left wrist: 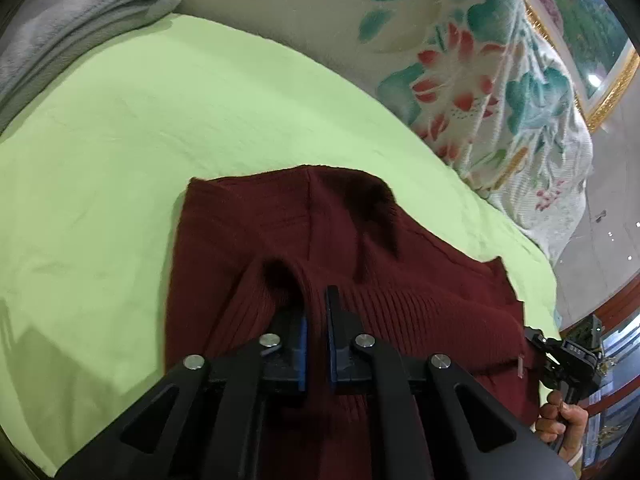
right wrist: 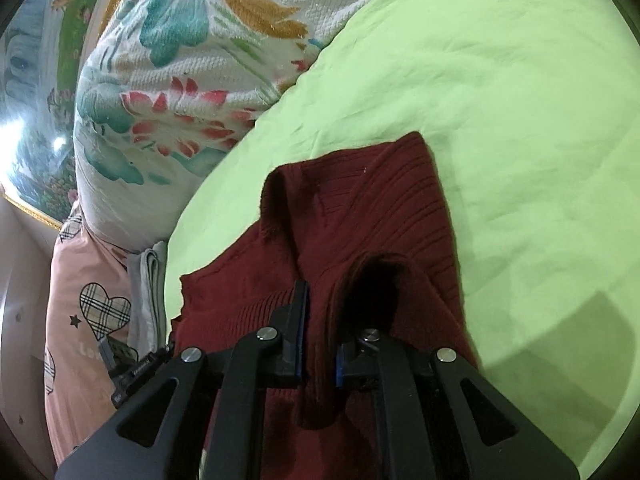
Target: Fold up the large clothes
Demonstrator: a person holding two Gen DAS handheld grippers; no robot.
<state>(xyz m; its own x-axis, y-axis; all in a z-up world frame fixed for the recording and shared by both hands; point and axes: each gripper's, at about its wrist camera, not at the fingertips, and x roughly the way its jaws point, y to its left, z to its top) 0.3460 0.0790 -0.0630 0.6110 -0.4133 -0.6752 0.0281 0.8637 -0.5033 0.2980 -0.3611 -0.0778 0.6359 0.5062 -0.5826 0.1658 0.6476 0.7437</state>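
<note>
A dark red ribbed sweater [left wrist: 352, 240] lies on the light green sheet [left wrist: 140, 140], partly folded; it also shows in the right wrist view [right wrist: 380, 208]. My left gripper [left wrist: 316, 300] is shut on a raised fold of the sweater at its near edge. My right gripper [right wrist: 320, 300] is shut on another raised fold of the same sweater; a dark loop of cloth bulges over its right finger. The right gripper [left wrist: 568, 356] and the hand holding it show at the lower right of the left wrist view. The left gripper's body [right wrist: 128, 364] shows at the lower left of the right wrist view.
A floral quilt [left wrist: 480, 80] is heaped along the far side of the sheet. A folded grey blanket [left wrist: 80, 20] lies at the top left. A pink heart-print cloth [right wrist: 88, 312] and a grey folded cloth [right wrist: 148, 280] lie beside the bed edge.
</note>
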